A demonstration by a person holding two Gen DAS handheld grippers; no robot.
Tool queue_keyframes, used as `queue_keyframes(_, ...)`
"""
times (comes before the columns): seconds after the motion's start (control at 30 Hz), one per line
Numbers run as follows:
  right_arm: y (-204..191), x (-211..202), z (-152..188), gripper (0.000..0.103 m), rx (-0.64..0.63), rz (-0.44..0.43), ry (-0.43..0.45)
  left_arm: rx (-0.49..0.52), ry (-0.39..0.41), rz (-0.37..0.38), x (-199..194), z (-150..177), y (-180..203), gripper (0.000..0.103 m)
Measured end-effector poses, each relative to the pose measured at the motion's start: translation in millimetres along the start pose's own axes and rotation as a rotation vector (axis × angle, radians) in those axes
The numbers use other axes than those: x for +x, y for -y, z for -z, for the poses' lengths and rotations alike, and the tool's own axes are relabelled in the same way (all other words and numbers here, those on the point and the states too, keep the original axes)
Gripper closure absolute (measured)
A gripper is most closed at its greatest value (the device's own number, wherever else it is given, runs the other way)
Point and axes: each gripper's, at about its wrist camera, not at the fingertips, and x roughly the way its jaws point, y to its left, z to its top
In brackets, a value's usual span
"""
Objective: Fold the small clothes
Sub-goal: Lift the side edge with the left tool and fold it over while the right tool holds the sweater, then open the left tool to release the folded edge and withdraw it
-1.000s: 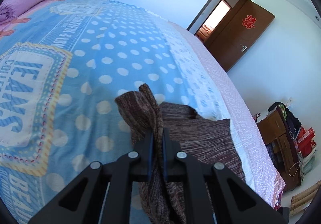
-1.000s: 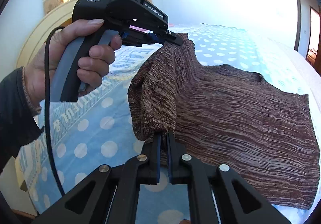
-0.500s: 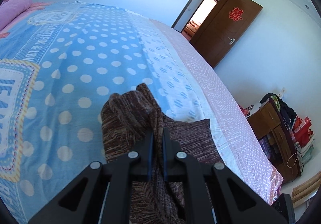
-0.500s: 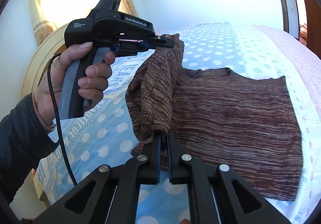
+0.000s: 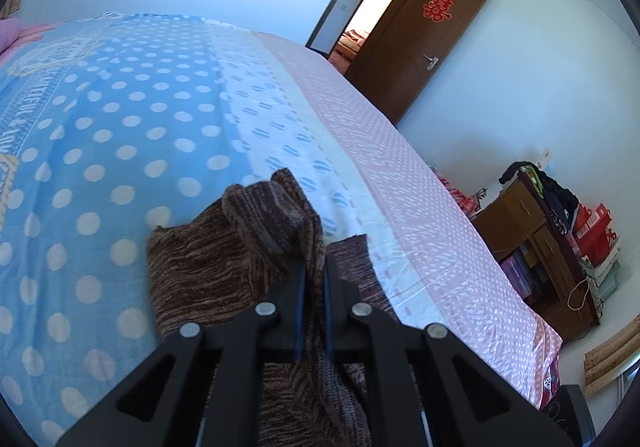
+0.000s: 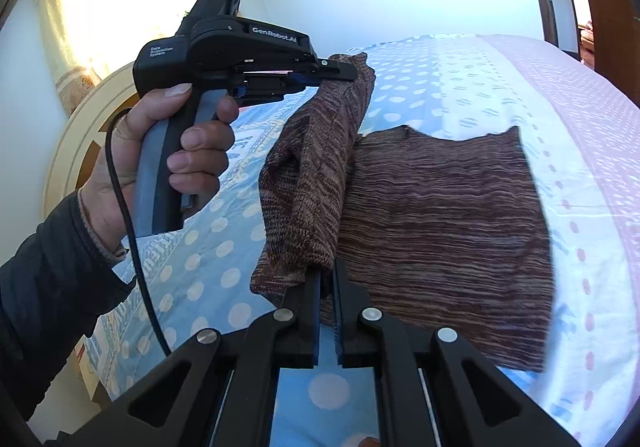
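The left gripper [image 5: 314, 267] is clamped on a raised corner of the brown knitted garment [image 6: 440, 215], its two black fingers pressed together with a bunch of the fabric pinched between them; in the right wrist view the same left gripper [image 6: 354, 71] shows from the side, held by the person's left hand [image 6: 176, 163], with the cloth hanging down from its tip. The right gripper [image 6: 327, 275] is likewise closed on the garment, nipping the lower end of that lifted edge between its narrow blue-lined fingers. Between the two grips the held side of the garment stands up off the bed as a loose vertical fold, while the rest lies flat on the blue polka-dot bedspread [image 6: 420, 87], spread toward the pink-dotted border [image 5: 400, 183] at the bed's edge. Beyond the bed, an open brown door [image 5: 416, 51] with a red paper decoration stands in the white wall, and a wooden cabinet [image 5: 532, 247] piled with clothes and boxes sits in the corner.
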Motion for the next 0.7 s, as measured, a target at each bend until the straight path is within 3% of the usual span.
queue_keyframes(0.5, 77.3, -42.5, 26.2, 0.099, 0.162, 0.054, 0.006, 0.079, -0.118, 0.019, 80.3, 15.3, 64.4, 0.095)
queue_keyframes(0.7, 107.0, -42.3, 40.6, 0.099, 0.249, 0.062, -0.014, 0.131, -0.163, -0.037, 118.0, 29.3, 85.1, 0.095)
